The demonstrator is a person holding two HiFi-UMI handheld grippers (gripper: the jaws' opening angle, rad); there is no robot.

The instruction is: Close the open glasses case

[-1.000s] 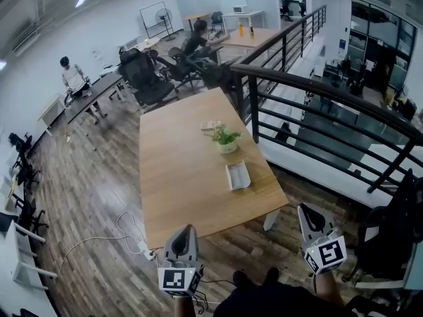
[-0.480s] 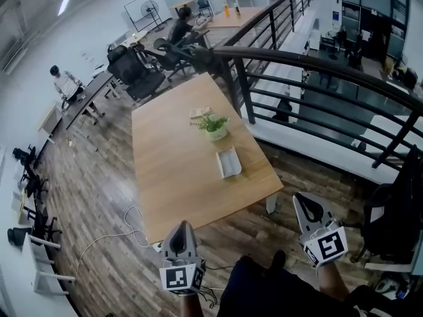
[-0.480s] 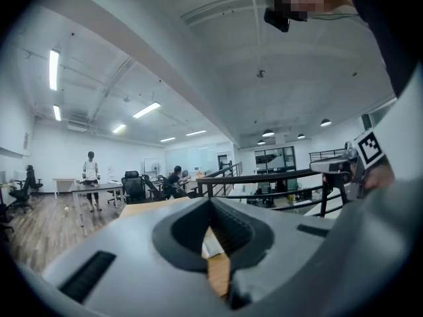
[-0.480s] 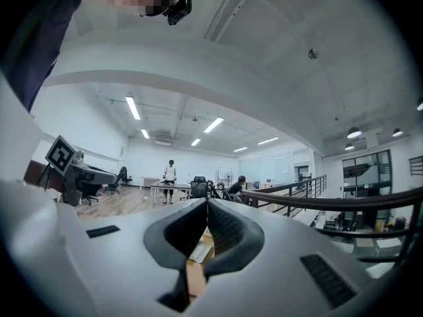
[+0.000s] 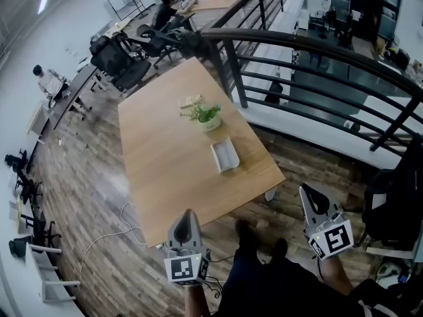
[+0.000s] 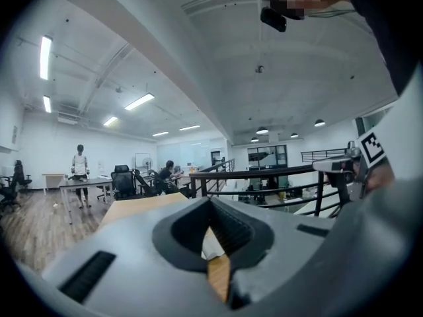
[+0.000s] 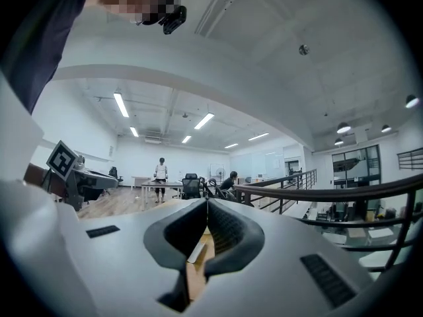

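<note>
Jaws together, empty, left gripper point(image 5: 188, 215) and right gripper point(image 5: 309, 191) level short of table point(image 5: 165, 170), head view alone showing plant point(image 5: 207, 116) by open glasses case point(image 5: 225, 155).

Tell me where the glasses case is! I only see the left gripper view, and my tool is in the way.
Observer: The open white rectangular glasses case lies on the light wooden table, toward its right side.
Operator: Anything close to it?
Observer: A small green potted plant stands just beyond it, not touching.
Operator: Is my other tool open?
Observer: No, the right tool has its jaws together, holding nothing.
</note>
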